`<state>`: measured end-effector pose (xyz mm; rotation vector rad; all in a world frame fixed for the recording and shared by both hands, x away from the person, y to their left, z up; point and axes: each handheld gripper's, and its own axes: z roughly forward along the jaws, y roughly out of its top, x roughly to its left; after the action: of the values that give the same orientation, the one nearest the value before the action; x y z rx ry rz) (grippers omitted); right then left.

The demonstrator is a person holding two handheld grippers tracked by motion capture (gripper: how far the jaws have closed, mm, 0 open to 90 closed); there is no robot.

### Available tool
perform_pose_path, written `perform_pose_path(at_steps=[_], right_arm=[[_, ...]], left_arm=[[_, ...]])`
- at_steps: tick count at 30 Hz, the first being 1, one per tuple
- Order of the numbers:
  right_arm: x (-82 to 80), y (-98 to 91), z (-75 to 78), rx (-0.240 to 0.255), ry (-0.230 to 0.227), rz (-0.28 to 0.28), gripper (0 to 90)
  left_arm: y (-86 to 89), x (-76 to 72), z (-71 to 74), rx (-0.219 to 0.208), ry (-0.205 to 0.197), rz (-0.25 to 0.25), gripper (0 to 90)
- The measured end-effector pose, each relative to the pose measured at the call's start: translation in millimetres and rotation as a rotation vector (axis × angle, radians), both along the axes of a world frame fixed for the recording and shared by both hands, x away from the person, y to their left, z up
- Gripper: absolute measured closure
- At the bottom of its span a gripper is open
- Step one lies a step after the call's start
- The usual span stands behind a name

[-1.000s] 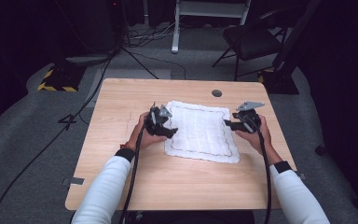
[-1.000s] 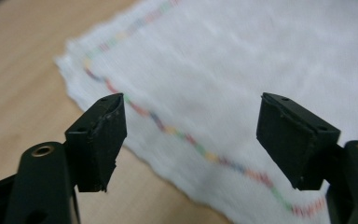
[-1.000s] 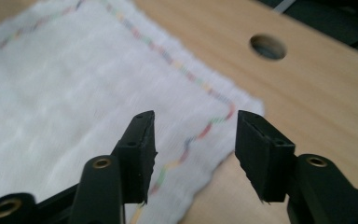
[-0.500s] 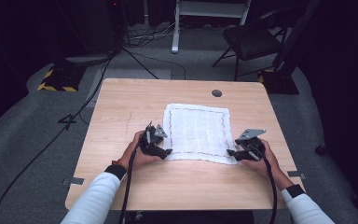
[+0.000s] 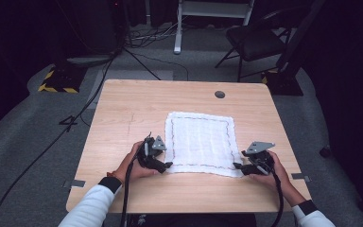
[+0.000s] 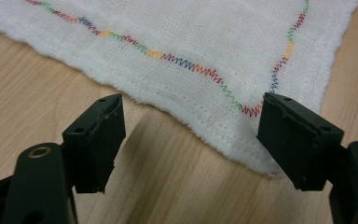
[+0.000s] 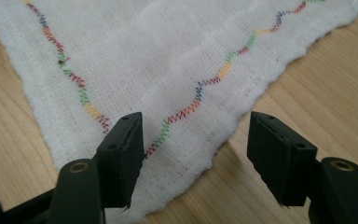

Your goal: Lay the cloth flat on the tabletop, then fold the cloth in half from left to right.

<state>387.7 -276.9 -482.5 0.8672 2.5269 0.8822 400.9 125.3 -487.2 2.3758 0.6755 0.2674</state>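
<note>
I see the cloth (image 5: 201, 141) flat mid-table (image 5: 123, 109), roughly square, edges slightly skewed to the table's, no readable writing. My left gripper (image 5: 163, 165) is released at its near-left corner; right gripper (image 5: 238, 166), jaws just widened, straddles the near-right corner, nothing pinched.

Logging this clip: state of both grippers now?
Left gripper: open, holding nothing, at the cloth's corner.
Right gripper: open, holding nothing, jaws just widened.
</note>
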Motion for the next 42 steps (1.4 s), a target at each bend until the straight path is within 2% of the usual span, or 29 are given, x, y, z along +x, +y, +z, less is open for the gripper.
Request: perform_pose_path(at_steps=[1, 2, 3, 4, 5, 6, 7, 9, 10, 11, 12, 13, 15, 19, 20, 21, 22, 26, 27, 30, 33, 36, 37, 38, 39, 42], right_arm=[[0.0, 0.0, 0.0, 0.000, 0.000, 0.000, 37.0], [-0.4, 4.8, 7.8, 0.034, -0.020, 0.010, 38.3], [-0.4, 4.8, 7.8, 0.034, -0.020, 0.010, 38.3], [-0.2, 8.7, 11.6, 0.061, -0.024, 0.023, 38.6], [-0.6, 22.0, 17.5, 0.081, -0.036, 0.062, 39.4], [-0.6, 22.0, 17.5, 0.081, -0.036, 0.062, 39.4], [-0.8, 30.5, 19.4, 0.086, -0.041, 0.085, 40.1], [0.0, 49.8, 21.5, 0.113, -0.036, 0.128, 41.1], [0.9, 73.3, 21.9, 0.115, -0.028, 0.177, 41.2], [0.9, 73.3, 21.9, 0.115, -0.028, 0.177, 41.2], [0.8, 97.9, 20.7, 0.126, -0.026, 0.233, 41.8], [1.0, 107.1, 19.7, 0.123, -0.021, 0.253, 41.8], [1.5, 133.6, 14.7, 0.107, -0.023, 0.305, 42.5], [3.3, 167.2, 4.8, 0.092, -0.006, 0.361, 42.6], [3.3, 167.2, 4.8, 0.092, -0.006, 0.361, 42.6], [4.7, 181.1, 0.5, 0.096, -0.002, 0.379, 42.6], [4.3, 185.2, -0.9, 0.100, 0.004, 0.383, 42.6], [2.0, 199.8, -7.8, 0.084, 0.004, 0.408, 42.6], [0.8, 205.9, -10.8, 0.079, 0.007, 0.422, 42.2], [0.3, 211.3, -12.0, 0.075, 0.006, 0.425, 41.9], [2.4, 220.2, -13.6, 0.095, 0.016, 0.412, 41.0], [3.4, 223.3, -14.1, 0.100, 0.011, 0.409, 41.7], [3.8, 226.4, -13.2, 0.092, 0.004, 0.398, 48.7], [3.8, 226.4, -13.2, 0.092, 0.004, 0.398, 48.7], [3.3, 227.1, -12.4, 0.087, 0.004, 0.398, 53.3], [3.8, 227.8, -10.7, 0.069, -0.006, 0.375, 66.2]], left_arm=[[0.0, 0.0, 0.0, 0.000, 0.000, 0.000, 22.6], [2.5, 3.5, 2.9, -0.005, -0.014, 0.017, 22.5], [4.2, 7.6, 5.1, -0.015, -0.019, 0.039, 22.5], [6.2, 12.6, 7.4, -0.029, -0.027, 0.062, 22.5], [7.7, 18.8, 9.8, -0.042, -0.033, 0.079, 22.1], [9.0, 26.1, 12.0, -0.046, -0.048, 0.096, 22.1], [10.8, 37.5, 14.4, -0.046, -0.062, 0.118, 22.1], [12.6, 55.6, 16.3, -0.064, -0.062, 0.164, 22.1], [13.6, 66.2, 16.7, -0.080, -0.065, 0.190, 21.9], [14.2, 76.7, 16.7, -0.092, -0.061, 0.213, 21.9], [12.5, 92.8, 15.6, -0.125, -0.046, 0.250, 21.9], [11.0, 101.2, 14.9, -0.122, -0.050, 0.257, 21.8], [5.7, 115.8, 12.5, -0.088, -0.070, 0.291, 21.8], [-0.1, 138.8, 6.1, -0.096, -0.056, 0.362, 22.0], [-0.1, 138.8, 6.1, -0.096, -0.056, 0.362, 22.0], [-2.4, 146.4, 1.4, -0.085, -0.047, 0.387, 22.1], [-3.3, 150.3, -1.2, -0.088, -0.032, 0.397, 22.2], [-8.0, 155.3, -7.1, -0.096, -0.014, 0.411, 22.3], [-11.1, 157.1, -10.1, -0.085, -0.010, 0.415, 22.2], [-13.3, 158.3, -13.3, -0.101, -0.004, 0.421, 21.3], [-12.5, 159.0, -14.4, -0.119, -0.006, 0.424, 20.9], [-12.0, 158.2, -14.5, -0.119, -0.011, 0.424, 21.8], [-12.0, 158.0, -14.4, -0.117, -0.013, 0.423, 25.5], [-11.6, 157.6, -13.5, -0.112, -0.013, 0.418, 25.5], [-11.0, 157.0, -12.5, -0.115, -0.013, 0.401, 30.1], [-8.3, 156.0, -10.6, -0.152, 0.017, 0.364, 55.7]])
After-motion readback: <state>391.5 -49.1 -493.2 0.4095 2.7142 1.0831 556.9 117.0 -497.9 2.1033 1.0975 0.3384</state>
